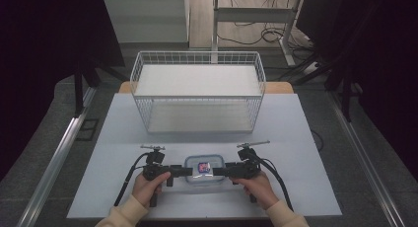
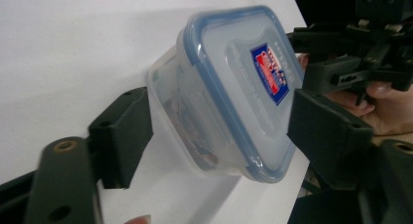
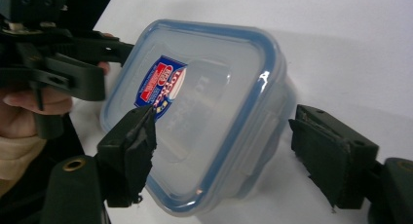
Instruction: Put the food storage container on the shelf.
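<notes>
A clear plastic container (image 1: 203,168) with a blue-rimmed lid and a red and blue label lies on the white table near the front edge. My left gripper (image 1: 187,171) comes in from its left. In the left gripper view its jaws stand on either side of the container (image 2: 229,87), and the pads (image 2: 122,136) touch its wall and lid rim, so my left gripper (image 2: 224,131) is shut on it. My right gripper (image 1: 219,171) comes in from the right. My right gripper (image 3: 226,148) straddles the container (image 3: 204,107), with a small gap at one pad (image 3: 321,156).
A white wire basket (image 1: 197,55) stands at the back middle of the table (image 1: 296,138). Bare tabletop lies to either side of the container. Dark curtains flank the table, and cables lie on the floor beyond it.
</notes>
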A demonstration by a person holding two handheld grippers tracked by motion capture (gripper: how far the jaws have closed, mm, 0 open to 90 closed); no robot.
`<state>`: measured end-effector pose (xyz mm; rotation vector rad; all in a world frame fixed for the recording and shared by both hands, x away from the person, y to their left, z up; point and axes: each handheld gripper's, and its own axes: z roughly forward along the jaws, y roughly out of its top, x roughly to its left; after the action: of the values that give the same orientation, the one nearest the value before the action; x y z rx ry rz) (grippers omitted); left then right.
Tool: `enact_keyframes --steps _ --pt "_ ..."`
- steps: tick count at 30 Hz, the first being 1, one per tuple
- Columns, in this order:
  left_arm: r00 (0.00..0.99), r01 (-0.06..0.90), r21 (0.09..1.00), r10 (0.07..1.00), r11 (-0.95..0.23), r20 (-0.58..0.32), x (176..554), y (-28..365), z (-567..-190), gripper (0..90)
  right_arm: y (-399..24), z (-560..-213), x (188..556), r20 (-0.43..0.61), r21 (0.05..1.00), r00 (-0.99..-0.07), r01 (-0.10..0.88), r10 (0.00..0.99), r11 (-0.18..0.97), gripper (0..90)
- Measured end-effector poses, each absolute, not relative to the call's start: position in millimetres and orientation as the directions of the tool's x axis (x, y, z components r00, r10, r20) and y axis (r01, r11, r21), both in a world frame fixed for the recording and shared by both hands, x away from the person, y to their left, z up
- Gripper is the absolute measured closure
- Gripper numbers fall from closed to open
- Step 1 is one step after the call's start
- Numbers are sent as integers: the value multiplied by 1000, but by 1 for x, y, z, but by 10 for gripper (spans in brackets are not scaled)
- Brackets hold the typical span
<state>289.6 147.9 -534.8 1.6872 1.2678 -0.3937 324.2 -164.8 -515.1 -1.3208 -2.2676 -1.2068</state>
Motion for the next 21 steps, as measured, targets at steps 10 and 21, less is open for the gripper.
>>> enact_keyframes --steps 10,21 --pt "395 893 449 512 -19 -763 293 145 -545 375 -168 -519 325 640 475 -504 853 580 216 355" --pt "355 901 432 500 44 -790 287 148 -541 500 -179 -520 325 719 413 -417 900 556 141 478"
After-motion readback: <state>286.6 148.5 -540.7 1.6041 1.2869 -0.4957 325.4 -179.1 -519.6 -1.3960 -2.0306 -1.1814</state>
